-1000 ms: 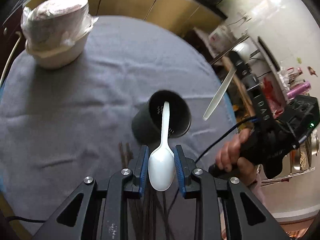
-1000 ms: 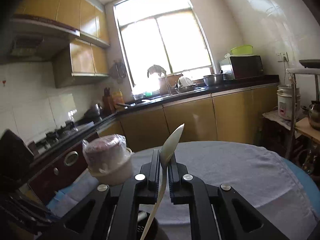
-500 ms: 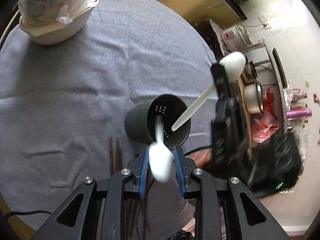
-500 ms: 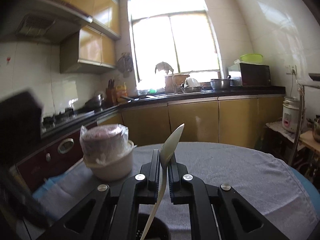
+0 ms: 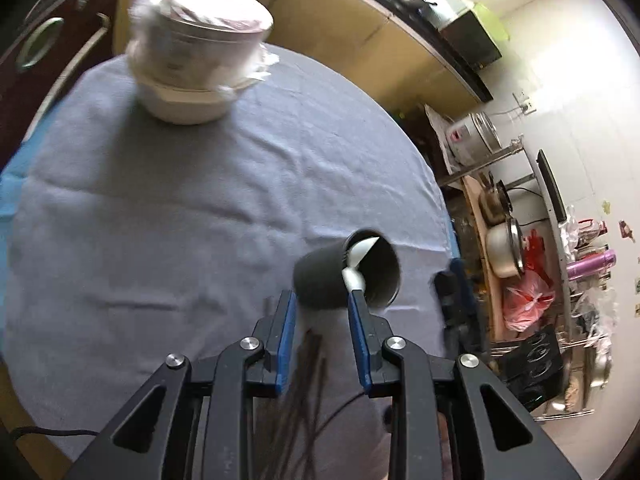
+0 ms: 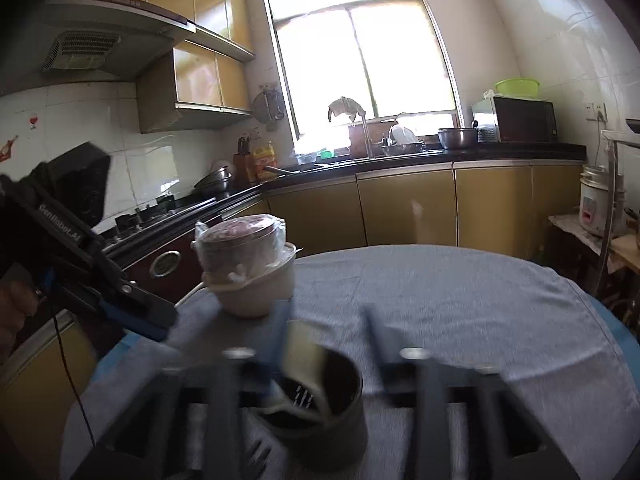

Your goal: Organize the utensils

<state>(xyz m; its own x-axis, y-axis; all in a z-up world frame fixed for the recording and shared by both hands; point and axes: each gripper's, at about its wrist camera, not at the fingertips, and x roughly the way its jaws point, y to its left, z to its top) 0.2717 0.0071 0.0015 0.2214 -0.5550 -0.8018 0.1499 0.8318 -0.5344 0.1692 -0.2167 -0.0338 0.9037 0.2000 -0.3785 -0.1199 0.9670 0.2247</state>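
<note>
A black utensil cup (image 5: 348,276) stands on the grey tablecloth; it also shows in the right wrist view (image 6: 320,404). White plastic spoons (image 5: 356,260) lie inside it, one leaning on the rim. My left gripper (image 5: 322,312) is open and empty just in front of the cup. My right gripper (image 6: 328,332) is blurred, open and empty right above the cup, with a pale spoon (image 6: 302,354) dropping into it. Dark chopsticks (image 5: 304,376) lie on the cloth under my left gripper.
A plastic-wrapped pot on a white bowl (image 5: 196,64) stands at the table's far left, also in the right wrist view (image 6: 250,268). The round table (image 6: 460,304) ends near kitchen cabinets and a shelf with a rice cooker (image 5: 472,136).
Both grippers have opened and let their white spoons go into the black cup. The right gripper has come down over the cup; the left has pulled back a little.
</note>
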